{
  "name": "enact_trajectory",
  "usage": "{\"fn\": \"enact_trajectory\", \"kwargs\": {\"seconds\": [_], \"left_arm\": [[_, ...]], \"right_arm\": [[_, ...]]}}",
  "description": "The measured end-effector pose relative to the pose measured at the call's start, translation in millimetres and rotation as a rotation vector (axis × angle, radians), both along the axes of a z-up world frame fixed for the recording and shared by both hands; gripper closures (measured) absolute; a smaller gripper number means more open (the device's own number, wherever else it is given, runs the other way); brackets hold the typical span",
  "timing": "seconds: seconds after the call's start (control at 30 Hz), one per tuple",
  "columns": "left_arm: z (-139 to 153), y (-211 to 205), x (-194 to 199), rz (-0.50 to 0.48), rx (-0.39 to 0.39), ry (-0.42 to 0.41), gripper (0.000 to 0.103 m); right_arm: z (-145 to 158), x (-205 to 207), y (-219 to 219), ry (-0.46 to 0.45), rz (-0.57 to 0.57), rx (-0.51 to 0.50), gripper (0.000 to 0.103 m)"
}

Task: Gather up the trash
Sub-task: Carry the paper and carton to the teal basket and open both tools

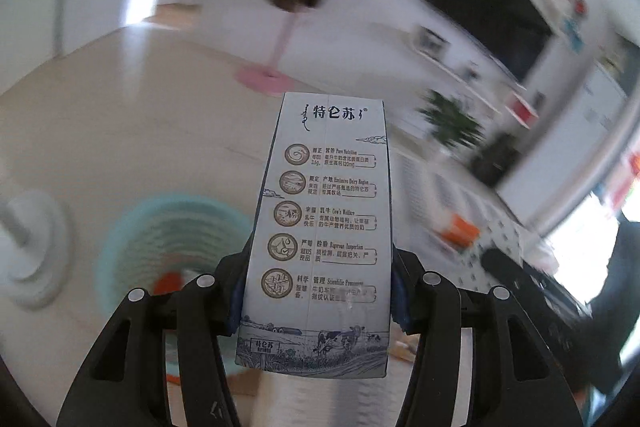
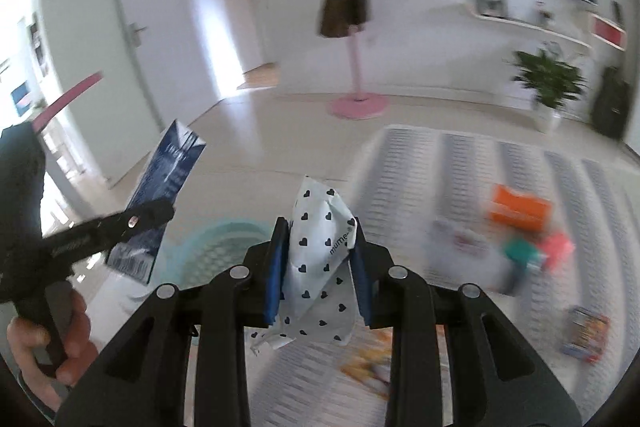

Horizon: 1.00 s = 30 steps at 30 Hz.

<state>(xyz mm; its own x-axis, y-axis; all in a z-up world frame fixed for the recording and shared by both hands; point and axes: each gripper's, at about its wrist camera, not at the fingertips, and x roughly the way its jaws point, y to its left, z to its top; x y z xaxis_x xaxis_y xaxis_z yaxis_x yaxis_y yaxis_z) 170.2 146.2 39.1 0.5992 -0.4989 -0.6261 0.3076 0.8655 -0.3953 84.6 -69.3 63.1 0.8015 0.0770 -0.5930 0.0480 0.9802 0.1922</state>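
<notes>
Pale flooring and a striped rug (image 2: pixel 460 163) fill both views. Nearest, the left hand-held gripper (image 1: pixel 316 291) clamps a milk carton (image 1: pixel 328 219) upright, the right hand-held gripper (image 2: pixel 318 267) pinches a heart-print wrapper (image 2: pixel 320 247); both hang above the teal basket (image 1: pixel 160 227), likely for dropping. More litter (image 2: pixel 520 211) waits farther off.

Left tool (image 1: pixel 316 291) and right tool (image 2: pixel 318 267) are each clamped on something, held side by side.

I see a potted plant (image 2: pixel 550 87) by the far wall, a pink stand (image 2: pixel 359 103) left of it, a striped rug (image 2: pixel 460 163) before it.
</notes>
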Motion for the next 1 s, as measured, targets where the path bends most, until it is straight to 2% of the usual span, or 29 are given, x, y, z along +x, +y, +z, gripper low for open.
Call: {"fn": "enact_trajectory", "kwargs": {"seconds": [0.1, 0.2, 0.3, 0.37, 0.47, 0.57, 0.7, 0.9, 1.0], "left_arm": [[-12.2, 32.8, 14.0, 0.094, 0.012, 0.036, 0.051], [-37.5, 49.4, 31.7, 0.151, 0.025, 0.104, 0.051], [-54.7, 58.6, 41.0, 0.166, 0.04, 0.162, 0.051], [-59.9, 61.9, 45.1, 0.175, 0.068, 0.176, 0.05], [-60.9, 69.3, 50.9, 0.193, 0.065, 0.19, 0.048], [-60.0, 79.8, 46.9, 0.208, 0.055, 0.175, 0.046], [-55.2, 74.6, 42.1, 0.187, 0.056, 0.143, 0.046], [-44.6, 57.6, 29.9, 0.126, 0.038, 0.086, 0.046], [-31.9, 36.0, 18.4, 0.077, 0.031, 0.034, 0.046]], "right_arm": [[-12.4, 24.9, 33.0, 0.031, 0.06, 0.008, 0.076], [-30.1, 44.2, 59.3, 0.075, 0.096, 0.005, 0.076], [-56.3, 63.3, 81.8, 0.132, 0.125, 0.006, 0.076], [-68.7, 70.2, 89.5, 0.152, 0.133, 0.014, 0.076], [-88.6, 83.9, 98.7, 0.186, 0.131, 0.034, 0.072], [-100.3, 92.7, 100.2, 0.214, 0.141, 0.073, 0.071], [-103.9, 92.5, 95.5, 0.219, 0.131, 0.076, 0.071], [-94.9, 74.3, 69.9, 0.194, 0.093, 0.092, 0.071], [-78.2, 56.0, 54.2, 0.163, 0.067, 0.091, 0.071]]}}
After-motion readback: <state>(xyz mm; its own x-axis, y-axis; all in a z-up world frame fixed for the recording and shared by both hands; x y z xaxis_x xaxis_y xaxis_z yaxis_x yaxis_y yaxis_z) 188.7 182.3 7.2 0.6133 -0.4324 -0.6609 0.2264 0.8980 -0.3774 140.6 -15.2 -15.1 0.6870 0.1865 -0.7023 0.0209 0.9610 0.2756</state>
